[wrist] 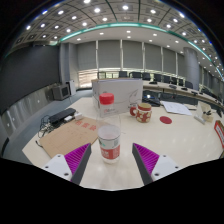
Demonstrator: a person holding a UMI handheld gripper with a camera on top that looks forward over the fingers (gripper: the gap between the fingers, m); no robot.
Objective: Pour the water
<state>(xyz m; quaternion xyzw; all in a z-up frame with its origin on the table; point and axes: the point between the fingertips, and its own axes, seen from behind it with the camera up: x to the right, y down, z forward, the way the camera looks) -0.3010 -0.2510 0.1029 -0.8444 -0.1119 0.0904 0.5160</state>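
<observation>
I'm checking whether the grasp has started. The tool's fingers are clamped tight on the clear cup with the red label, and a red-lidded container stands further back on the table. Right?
Not quite. The gripper view shows the tool open: the clear cup stands on the table between the fingers with a gap on each side, not clamped. The red-lidded container does stand further back.

Open-plan office or lab room, rows of recessed ceiling lights, desks with monitors stood along blinded windows, large pale worktable in front.
</observation>
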